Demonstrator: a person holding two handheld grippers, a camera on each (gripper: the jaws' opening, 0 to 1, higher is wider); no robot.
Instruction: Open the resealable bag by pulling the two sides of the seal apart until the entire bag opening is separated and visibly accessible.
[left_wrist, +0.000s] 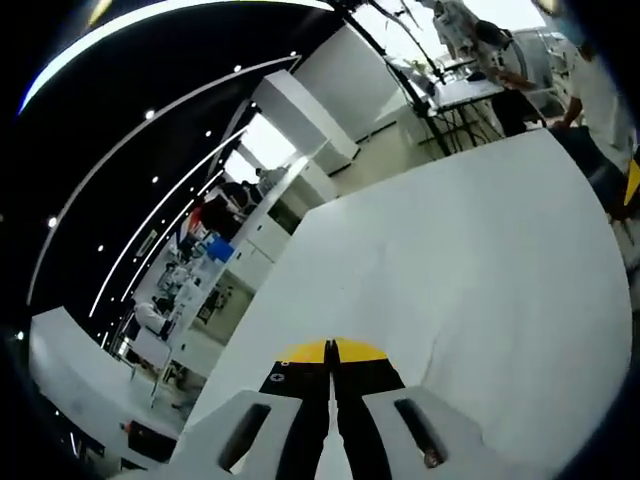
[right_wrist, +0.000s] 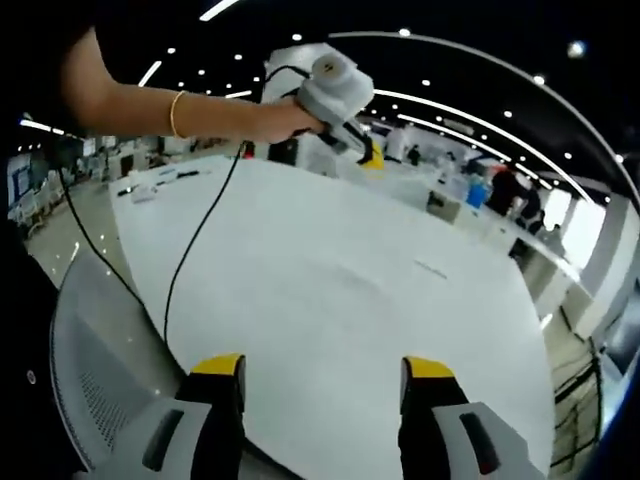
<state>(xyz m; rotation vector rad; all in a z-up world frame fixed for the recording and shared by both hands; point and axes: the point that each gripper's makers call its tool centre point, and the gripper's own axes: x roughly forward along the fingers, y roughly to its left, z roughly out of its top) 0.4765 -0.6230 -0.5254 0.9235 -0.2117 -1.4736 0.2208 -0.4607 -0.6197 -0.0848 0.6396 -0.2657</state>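
Both tools held over a white tabletop (right_wrist: 340, 290); left pressed together, right spread.

The tabletop runs ahead of both tools. In the right gripper view a faint, thin flat outline lies on it well ahead of the right tool (right_wrist: 322, 385), slightly to the right; I cannot tell whether this is the resealable bag. Left of that tool is a grey mesh chair back (right_wrist: 95, 385). The person's bare forearm, with a thin bracelet, reaches across the top of the view, the hand (right_wrist: 275, 118) gripping the left tool, whose black cable (right_wrist: 200, 235) hangs to the tabletop edge. The right tool's yellow-tipped jaws stand wide apart with nothing between them. In the left gripper view the left tool (left_wrist: 331, 352) has its jaws together, tips meeting, nothing pinched, over bare tabletop. Beyond the far edge stand people (left_wrist: 505, 75).
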